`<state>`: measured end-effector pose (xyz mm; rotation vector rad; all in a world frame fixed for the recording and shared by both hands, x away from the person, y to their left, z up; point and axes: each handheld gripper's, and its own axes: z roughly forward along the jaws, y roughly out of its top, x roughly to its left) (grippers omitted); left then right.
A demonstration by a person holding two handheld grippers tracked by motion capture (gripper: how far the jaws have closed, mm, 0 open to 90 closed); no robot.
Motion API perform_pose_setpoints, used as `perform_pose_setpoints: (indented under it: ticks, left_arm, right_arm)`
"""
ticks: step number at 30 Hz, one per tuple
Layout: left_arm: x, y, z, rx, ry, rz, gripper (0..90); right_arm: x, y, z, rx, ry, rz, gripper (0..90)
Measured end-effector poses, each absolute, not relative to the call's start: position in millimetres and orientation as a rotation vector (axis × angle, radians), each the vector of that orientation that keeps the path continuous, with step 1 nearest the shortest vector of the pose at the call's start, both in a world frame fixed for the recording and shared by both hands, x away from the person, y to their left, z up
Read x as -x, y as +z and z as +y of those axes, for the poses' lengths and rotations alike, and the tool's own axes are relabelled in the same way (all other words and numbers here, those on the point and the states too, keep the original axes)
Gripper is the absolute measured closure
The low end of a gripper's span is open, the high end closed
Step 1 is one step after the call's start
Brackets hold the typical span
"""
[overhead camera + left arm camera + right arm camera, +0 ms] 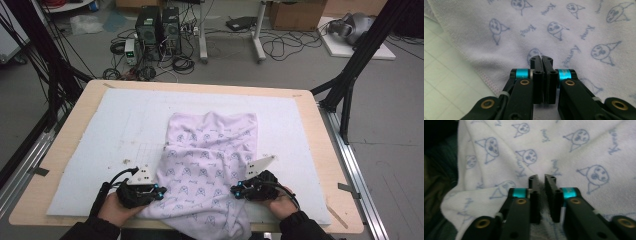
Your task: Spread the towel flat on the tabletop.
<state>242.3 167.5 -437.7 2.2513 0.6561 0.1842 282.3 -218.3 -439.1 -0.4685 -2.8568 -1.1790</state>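
pinching the towel (210,165), both tongs pressed together on its soft, looped terry: left tongs (161,192) at its seven o'clock edge, right tongs (235,190) at five o'clock. the rumpled white cloth, printed with blue cartoon faces, lies mid-surface on a pale foam mat (100,145).

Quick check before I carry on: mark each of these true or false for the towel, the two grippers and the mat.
1. The printed towel lies on a white mat. True.
2. The left gripper has its jaws wide open. False: they are shut, with a fold of towel pinched between them.
3. The towel's near edge hangs over the table's front edge. True.
4. The right gripper is at the towel's far edge. False: it is at the near right part.
5. The towel is plain. False: it bears blue faces and lettering.
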Motion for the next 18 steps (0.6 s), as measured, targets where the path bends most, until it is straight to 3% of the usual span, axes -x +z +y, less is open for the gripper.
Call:
perform_pose_setpoints:
  ticks: [7,13,17,18]
  left_arm:
    - [-245.5,-414.0,177.7,-2.149,0.291,0.695,88.4]
    - [-297.8,-399.9,180.1,-2.018,0.458,0.859,88.5]
    - [-327.4,-418.3,173.2,-2.033,0.407,0.924,87.4]
    - [-329.9,-421.5,172.4,-2.056,0.401,0.928,83.7]
  right_arm:
    - [-282.5,-411.1,-222.1,0.475,-1.314,-2.858,86.0]
    - [-333.3,-391.8,-210.1,0.649,-1.321,-2.935,85.9]
    - [-366.5,-407.5,-207.7,0.770,-1.238,-2.914,84.4]
    - [-369.8,-411.9,-207.7,0.791,-1.210,-2.913,79.0]
